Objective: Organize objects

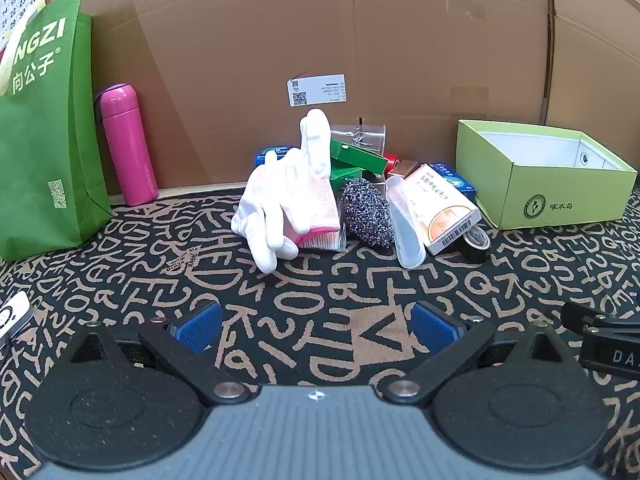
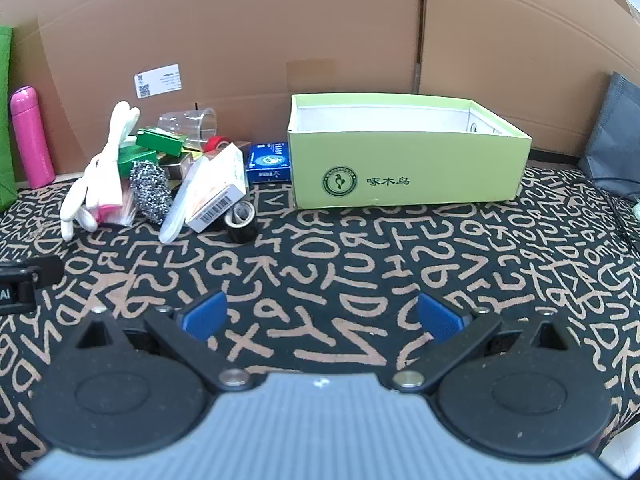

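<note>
Backdrop: a brown cardboard wall (image 2: 320, 40) runs across the top of both views, with a white printed label (image 1: 316, 90) stuck on it at centre.
Surface: black cloth with tan letters (image 2: 340, 256) fills the lower half of each view.
Green bag (image 1: 40, 128): stands upright at the far left of the left wrist view, white lettering on its face.
Light green box (image 2: 404, 176): open-topped, at centre right of the right wrist view; its long axis runs left to right across the frame, its white inside bare where seen.
Pink bottle (image 1: 125, 144): upright just right of the bag, long axis vertical, cap at the top.
Pile of objects: at picture centre of the left wrist view, left of the box and apart from it.
White gloves (image 1: 280, 192): lean on the pile's left side, some fingers pointing up, others down to the cloth.
Orange-and-white carton (image 1: 442, 206): tilted, barcoded end toward the camera.
Steel scourer (image 1: 366, 212): between gloves and carton.
Blue packet (image 2: 267, 162): flat, just beside the box's left end.
Black tape roll (image 2: 240, 220): at the pile's near edge, touching the carton.
Left gripper (image 1: 316, 328): jaws spread wide, nothing between the blue pads, low over the cloth.
Right gripper (image 2: 322, 316): likewise wide apart and holding nothing.
</note>
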A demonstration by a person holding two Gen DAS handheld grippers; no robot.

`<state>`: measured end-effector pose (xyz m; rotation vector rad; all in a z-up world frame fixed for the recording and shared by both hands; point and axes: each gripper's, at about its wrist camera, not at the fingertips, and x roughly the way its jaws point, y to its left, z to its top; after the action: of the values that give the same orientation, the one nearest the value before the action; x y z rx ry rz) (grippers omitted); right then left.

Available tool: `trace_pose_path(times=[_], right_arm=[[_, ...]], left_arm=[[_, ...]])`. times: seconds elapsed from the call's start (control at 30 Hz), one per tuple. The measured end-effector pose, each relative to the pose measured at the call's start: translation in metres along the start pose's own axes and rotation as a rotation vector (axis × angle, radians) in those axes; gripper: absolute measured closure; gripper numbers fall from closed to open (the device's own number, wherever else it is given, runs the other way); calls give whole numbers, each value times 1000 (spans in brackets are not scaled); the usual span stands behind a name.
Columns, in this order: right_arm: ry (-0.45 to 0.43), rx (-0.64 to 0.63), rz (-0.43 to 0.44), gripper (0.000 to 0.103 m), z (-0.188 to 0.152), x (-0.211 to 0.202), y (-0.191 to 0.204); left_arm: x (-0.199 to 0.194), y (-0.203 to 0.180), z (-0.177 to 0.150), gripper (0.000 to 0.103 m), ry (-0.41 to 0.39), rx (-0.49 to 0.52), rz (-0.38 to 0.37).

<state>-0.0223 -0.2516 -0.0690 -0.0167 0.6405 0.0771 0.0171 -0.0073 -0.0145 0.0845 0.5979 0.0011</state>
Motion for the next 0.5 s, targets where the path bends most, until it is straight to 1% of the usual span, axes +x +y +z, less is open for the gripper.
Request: trace_pose_path(times=[0.5], right_arm=[[-2,-11,-3,0,-1,9,2]], left_arm=[[10,-1,1,0,23,-6,-6]])
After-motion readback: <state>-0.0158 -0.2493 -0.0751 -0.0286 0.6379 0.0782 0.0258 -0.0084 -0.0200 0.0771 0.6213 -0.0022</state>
